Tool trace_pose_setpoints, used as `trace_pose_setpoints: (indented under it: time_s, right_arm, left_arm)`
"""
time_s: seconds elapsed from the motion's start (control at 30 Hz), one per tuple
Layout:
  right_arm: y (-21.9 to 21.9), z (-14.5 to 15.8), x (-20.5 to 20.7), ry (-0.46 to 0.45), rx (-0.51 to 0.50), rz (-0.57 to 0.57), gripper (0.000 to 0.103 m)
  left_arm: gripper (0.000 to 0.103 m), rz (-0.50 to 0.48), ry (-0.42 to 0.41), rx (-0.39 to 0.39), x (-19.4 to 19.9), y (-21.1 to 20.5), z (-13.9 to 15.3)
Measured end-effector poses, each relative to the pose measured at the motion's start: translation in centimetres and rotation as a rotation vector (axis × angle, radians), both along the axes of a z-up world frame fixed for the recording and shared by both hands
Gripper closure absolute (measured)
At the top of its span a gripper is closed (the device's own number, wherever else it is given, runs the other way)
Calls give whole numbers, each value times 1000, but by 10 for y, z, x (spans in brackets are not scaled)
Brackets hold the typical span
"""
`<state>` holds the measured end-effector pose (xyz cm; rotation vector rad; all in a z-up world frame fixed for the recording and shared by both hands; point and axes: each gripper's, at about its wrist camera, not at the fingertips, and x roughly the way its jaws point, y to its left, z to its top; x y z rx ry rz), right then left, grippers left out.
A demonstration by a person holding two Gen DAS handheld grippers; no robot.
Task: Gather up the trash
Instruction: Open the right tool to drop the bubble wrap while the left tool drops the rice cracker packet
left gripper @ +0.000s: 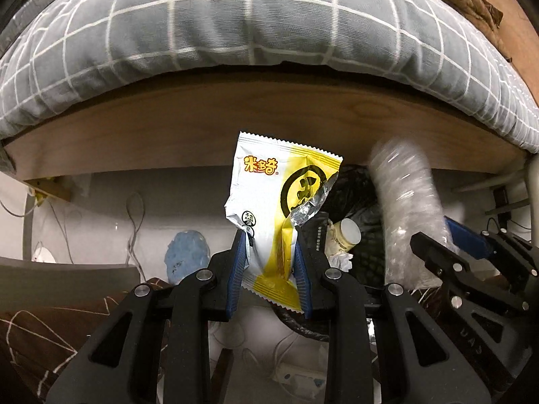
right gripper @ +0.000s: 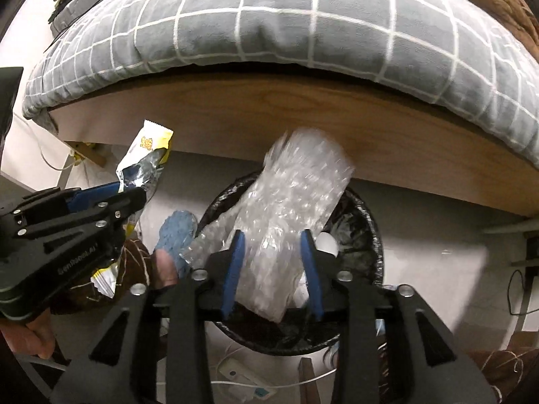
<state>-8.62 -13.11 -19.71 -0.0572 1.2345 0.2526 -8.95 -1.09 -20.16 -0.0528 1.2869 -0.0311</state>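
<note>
My left gripper (left gripper: 269,256) is shut on a white and yellow snack wrapper (left gripper: 279,202) and holds it upright, just left of the bin. It also shows in the right wrist view (right gripper: 148,165). My right gripper (right gripper: 273,256) grips a roll of clear bubble wrap (right gripper: 289,208) over the round bin with a black liner (right gripper: 367,222). The bubble wrap is blurred and also shows in the left wrist view (left gripper: 407,208). Inside the bin lies a small white-capped bottle (left gripper: 347,232) and crumpled paper.
A wooden bed frame (left gripper: 168,134) with a grey checked duvet (left gripper: 235,27) overhangs just behind the bin. A blue slipper (left gripper: 185,256) lies left of the bin. Cables and a power strip (right gripper: 242,380) lie on the floor. A brown patterned cloth (left gripper: 40,336) is at the left.
</note>
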Motion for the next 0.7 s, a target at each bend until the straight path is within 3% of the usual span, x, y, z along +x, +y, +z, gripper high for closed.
trace_pose_setpoints:
  time_s: [0.2,0.43,0.7]
  right_arm:
    - [-23,15,-1,-34,-11,-57,37]
    - [-74,22,-7,-67,-43,-162,16]
    - [-115,34,-19,-118,-76,-240,8]
  left_arm:
    - [76,-27,-4,1,4,-21,2]
    - [76,-70,-10,-12,6,-50,-3]
    - [76,-107,-12,-27,5,-87,-9]
